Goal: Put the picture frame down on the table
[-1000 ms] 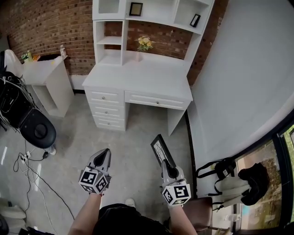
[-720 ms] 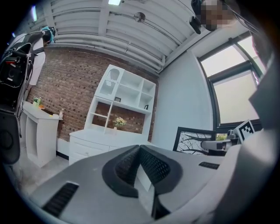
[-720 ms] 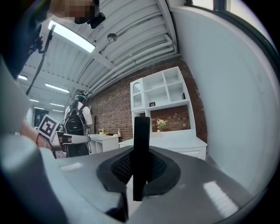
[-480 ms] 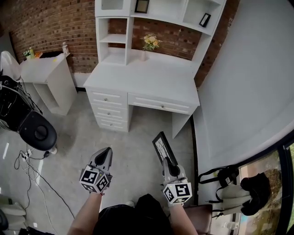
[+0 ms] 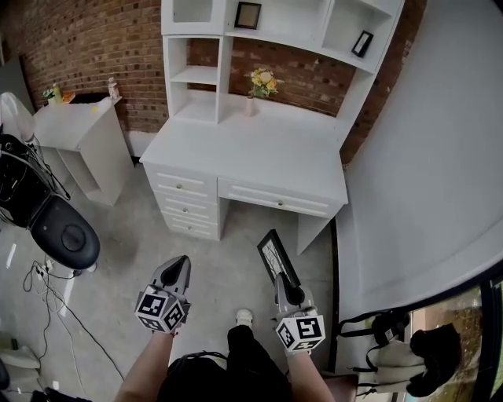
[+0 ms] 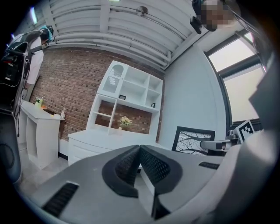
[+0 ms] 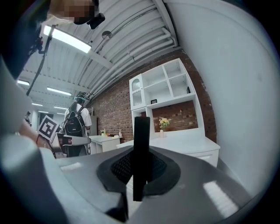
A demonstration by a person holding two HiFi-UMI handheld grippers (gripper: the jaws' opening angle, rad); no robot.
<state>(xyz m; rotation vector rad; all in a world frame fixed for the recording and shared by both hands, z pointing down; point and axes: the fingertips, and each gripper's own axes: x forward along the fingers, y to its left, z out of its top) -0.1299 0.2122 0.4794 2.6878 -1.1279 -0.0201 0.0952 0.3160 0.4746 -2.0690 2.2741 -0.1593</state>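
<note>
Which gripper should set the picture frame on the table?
Right. The right gripper has its fingers shut on the picture frame, gripping its edge and holding it upright, with the white table ahead. The left gripper is shut on nothing, apart from the frame.

This is looking like a home study staged inside a studio: a white desk (image 5: pixel 251 153) with shelving (image 5: pixel 267 23) and a vase of yellow flowers (image 5: pixel 262 81) is standing against a brick wall (image 5: pixel 78 47), while cables (image 5: pixel 55 294) are trailing over a bare concrete floor (image 5: pixel 126 235) under strip lights (image 7: pixel 65 38).
</note>
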